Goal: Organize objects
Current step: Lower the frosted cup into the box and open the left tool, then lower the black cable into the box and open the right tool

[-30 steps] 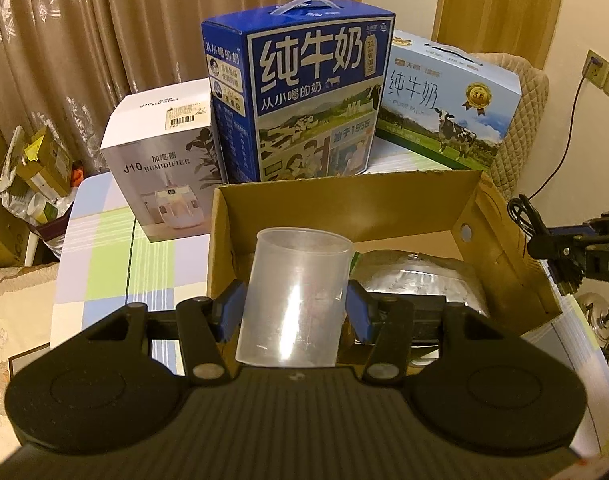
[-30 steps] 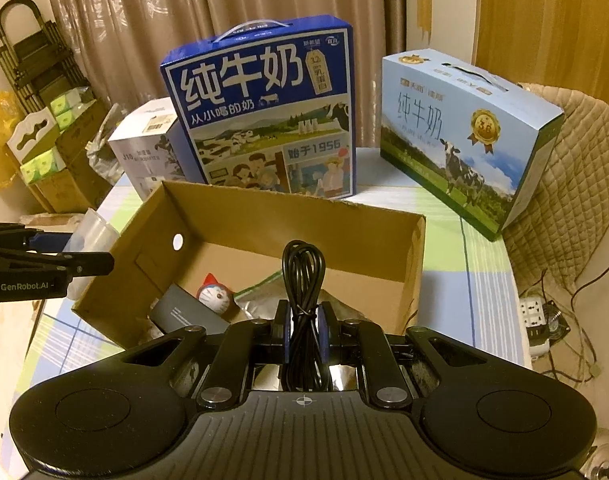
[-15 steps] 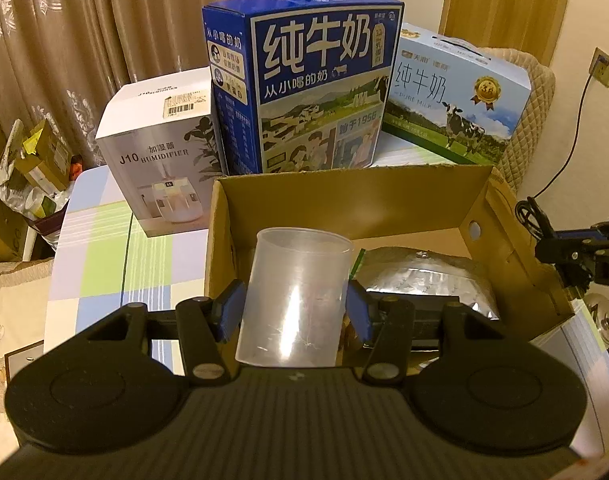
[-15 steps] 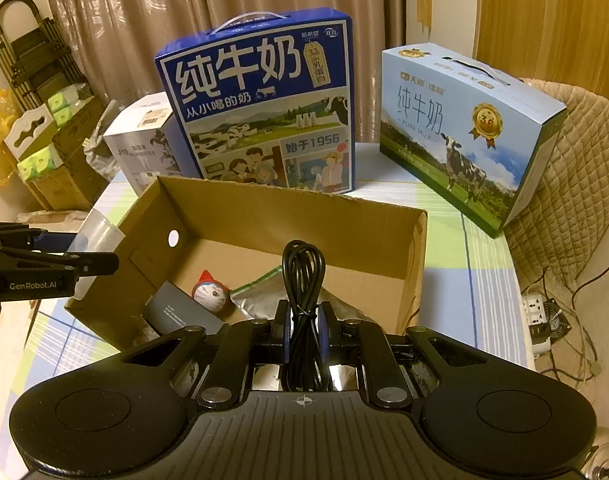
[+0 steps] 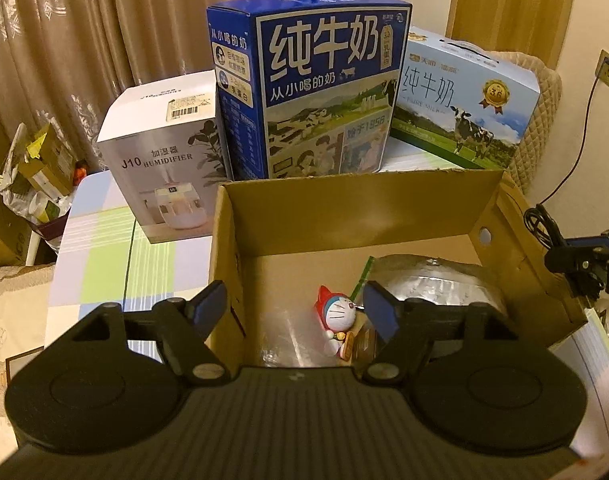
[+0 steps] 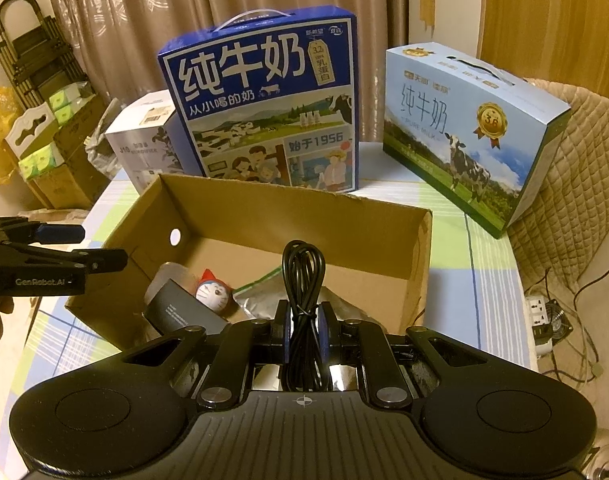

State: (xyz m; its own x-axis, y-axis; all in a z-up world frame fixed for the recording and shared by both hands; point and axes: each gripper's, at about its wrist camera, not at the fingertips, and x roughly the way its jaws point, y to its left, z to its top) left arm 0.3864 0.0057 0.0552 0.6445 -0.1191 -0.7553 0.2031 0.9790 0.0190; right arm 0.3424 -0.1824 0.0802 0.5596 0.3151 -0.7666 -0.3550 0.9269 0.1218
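An open cardboard box [image 5: 344,208] [image 6: 304,216] sits on the checked tablecloth. My left gripper [image 5: 300,312] is open and empty above the box's left part. A clear plastic cup [image 5: 292,336] lies on the box floor beneath it, also seen in the right wrist view [image 6: 164,280]. Beside it lie a Doraemon figure [image 5: 336,316] [image 6: 212,292], a silver foil bag [image 5: 436,284] and a black box [image 6: 184,312]. My right gripper [image 6: 304,332] is shut on a coiled black cable [image 6: 302,280] at the box's near edge.
Behind the box stand a white humidifier carton [image 5: 164,160], a dark blue milk carton [image 5: 316,92] and a light blue milk carton [image 5: 464,108]. Clutter and boxes [image 6: 44,140] sit left of the table. A power strip [image 6: 544,320] lies on the floor at right.
My left gripper opened and let go of the clear cup, which now lies inside the box. The right gripper still holds the cable, a little closer to the box.
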